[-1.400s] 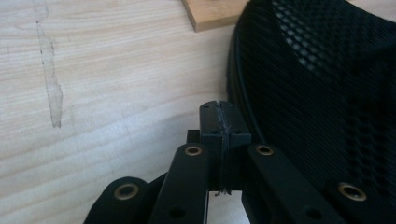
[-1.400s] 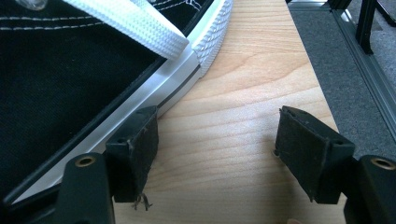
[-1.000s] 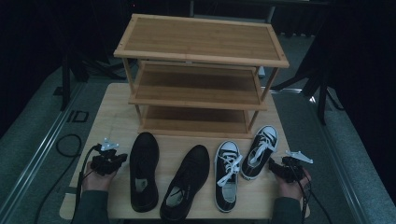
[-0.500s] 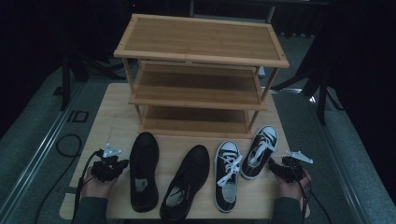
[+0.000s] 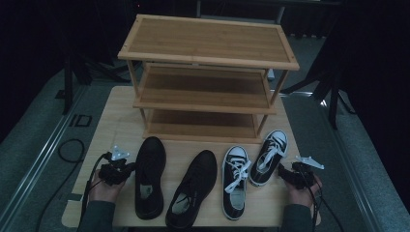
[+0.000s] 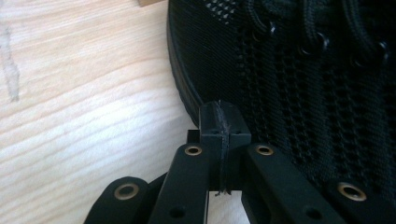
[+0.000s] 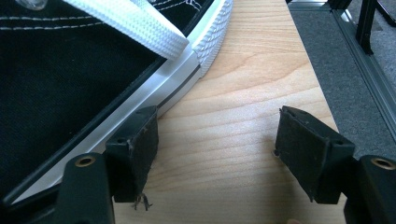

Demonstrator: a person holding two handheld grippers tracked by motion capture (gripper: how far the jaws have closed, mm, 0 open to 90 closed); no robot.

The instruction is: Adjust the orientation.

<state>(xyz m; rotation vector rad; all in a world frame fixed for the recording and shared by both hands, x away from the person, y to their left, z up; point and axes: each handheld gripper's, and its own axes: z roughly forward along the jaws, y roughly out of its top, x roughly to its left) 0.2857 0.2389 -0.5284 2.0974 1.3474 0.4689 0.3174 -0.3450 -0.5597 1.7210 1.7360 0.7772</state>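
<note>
1. On the wooden desk (image 5: 113, 130), in front of a three-tier bamboo shoe rack (image 5: 208, 77), four shoes lie in a row with toes toward the rack.
2. From the left, as the high view shows them: a black mesh shoe (image 5: 149, 176), a second black shoe (image 5: 192, 187) angled to the right, then two black-and-white canvas sneakers, the left one (image 5: 234, 181) upright in the row and the right one (image 5: 269, 155) tilted rightward.
3. Left claw (image 5: 126, 170) sits just beside the outer edge of the black mesh shoe; in the left gripper view (image 6: 219, 123) its two pads are pressed flat together with nothing between them, tips at the shoe's sole edge.
4. Right claw (image 5: 285, 173) rests near the heel end of the right sneaker. In the right gripper view (image 7: 215, 149) its jaws stand wide apart over bare wood, one pad (image 7: 140, 149) right against the sneaker's white rubber sole (image 7: 163, 93), gripping nothing.
</note>
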